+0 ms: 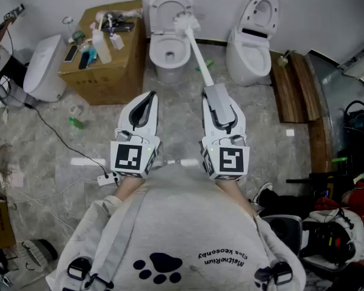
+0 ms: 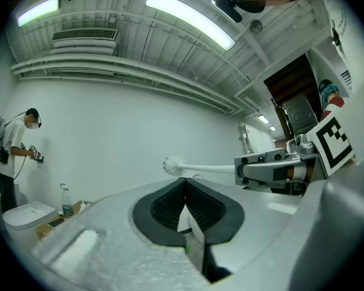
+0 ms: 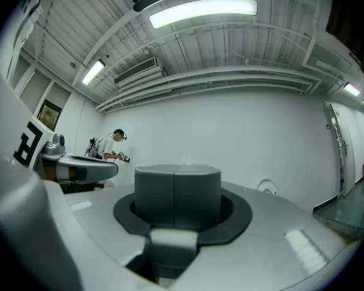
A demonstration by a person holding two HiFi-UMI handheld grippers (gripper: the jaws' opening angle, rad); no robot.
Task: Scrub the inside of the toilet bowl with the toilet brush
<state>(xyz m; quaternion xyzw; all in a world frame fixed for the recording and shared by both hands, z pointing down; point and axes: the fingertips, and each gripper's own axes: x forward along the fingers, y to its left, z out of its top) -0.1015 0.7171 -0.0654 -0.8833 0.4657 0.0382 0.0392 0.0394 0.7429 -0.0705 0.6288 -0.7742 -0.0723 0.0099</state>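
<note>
The white toilet (image 1: 168,53) stands straight ahead with its lid raised. My right gripper (image 1: 215,91) is shut on the handle of the toilet brush (image 1: 197,53). The shaft slants up and left, and the bristle head (image 1: 185,22) lies over the back of the bowl, in front of the lid. In the right gripper view the jaws (image 3: 178,196) clamp the grey handle end. My left gripper (image 1: 148,97) is shut and empty, level with the right one. The left gripper view shows its black pads (image 2: 170,202) meeting, with the brush head (image 2: 173,164) held in the air beyond them.
A second toilet (image 1: 252,41) stands to the right and a third white one (image 1: 42,65) to the left. A cardboard box (image 1: 106,65) with bottles on it sits left of the bowl. Wooden planks (image 1: 297,83) lie right. Cables and a power strip (image 1: 106,177) cross the floor. A person (image 2: 15,156) stands far off.
</note>
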